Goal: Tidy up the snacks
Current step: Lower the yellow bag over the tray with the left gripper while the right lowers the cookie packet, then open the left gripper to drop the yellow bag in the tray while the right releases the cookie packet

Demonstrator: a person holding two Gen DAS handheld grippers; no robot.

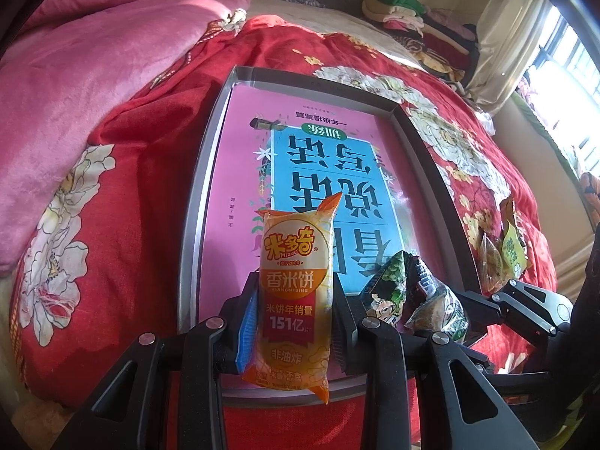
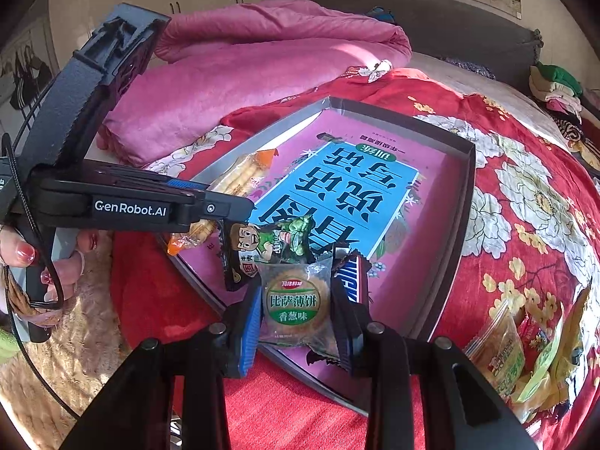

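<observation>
My left gripper (image 1: pixel 296 292) is shut on an orange rice-cracker packet (image 1: pixel 296 273), which stands upright between the fingers over the near end of a shallow grey box (image 1: pixel 210 157). The right wrist view shows that gripper (image 2: pixel 213 198) from the side, with the packet (image 2: pixel 240 176) over the box's left rim (image 2: pixel 225 157). My right gripper (image 2: pixel 296 300) is shut on a clear round-cracker packet with a green label (image 2: pixel 294 305). A dark cartoon packet (image 2: pixel 255 251) and a chocolate bar (image 2: pixel 352 273) bunch at its fingertips. It hangs over the box's near right corner (image 1: pixel 468 300).
A pink and blue book (image 2: pixel 337 191) covers the box's floor. The box lies on a red flowered quilt (image 1: pixel 123 172). A loose pile of snack packets (image 2: pixel 525 356) lies on the quilt to the right. A pink blanket (image 1: pixel 93 60) is heaped behind. A hand (image 2: pixel 56 262) holds the left gripper.
</observation>
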